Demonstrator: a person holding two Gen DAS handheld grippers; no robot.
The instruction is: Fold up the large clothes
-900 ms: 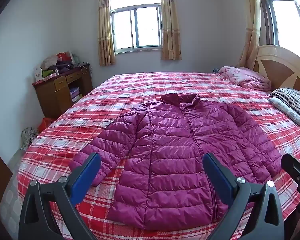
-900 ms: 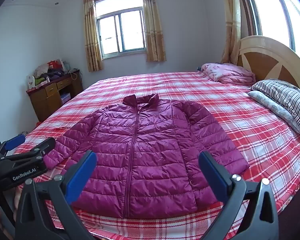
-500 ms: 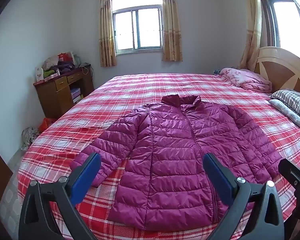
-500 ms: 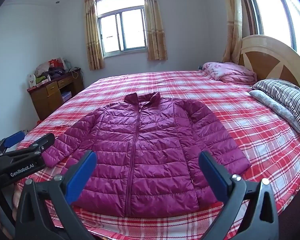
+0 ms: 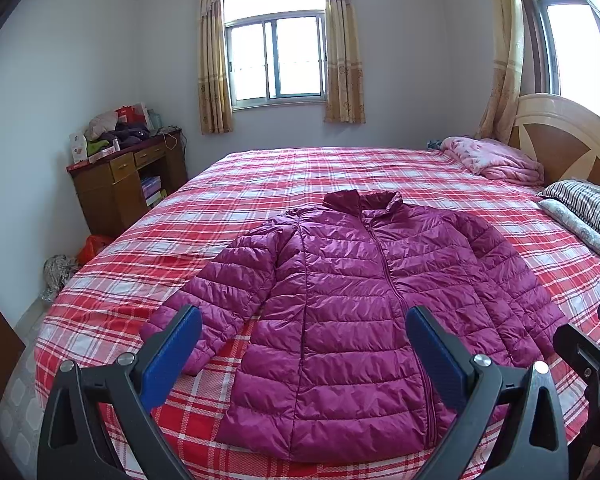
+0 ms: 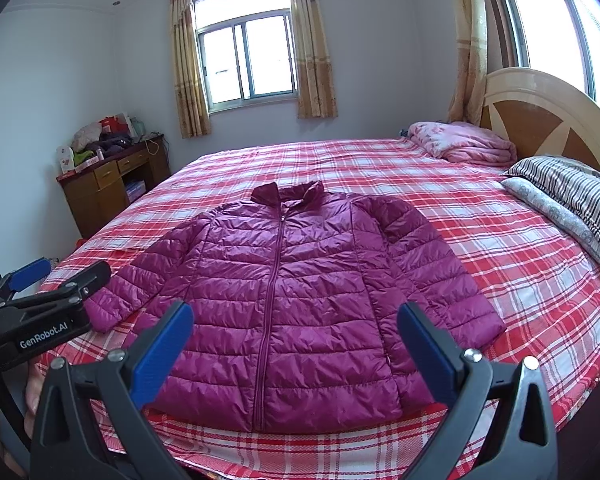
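While the wooden desk (image 5: 126, 184) stands against the wall at far left, the left gripper (image 5: 304, 354) and the right gripper (image 6: 296, 350) both hover with jaws spread wide and empty above the near hem of the magenta puffer jacket (image 6: 284, 292), which lies flat, zipped, collar away, on the red plaid bed (image 6: 520, 280).

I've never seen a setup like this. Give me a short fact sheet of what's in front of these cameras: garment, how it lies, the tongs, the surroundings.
garment: magenta puffer jacket
lie: flat, front up, zipped, sleeves spread, collar toward the window
surface: bed with red plaid sheet
left tongs: open, holding nothing, above the jacket's hem
right tongs: open, holding nothing
folding: not begun
also on bed: pink blanket, striped pillows
beside bed: cluttered wooden desk
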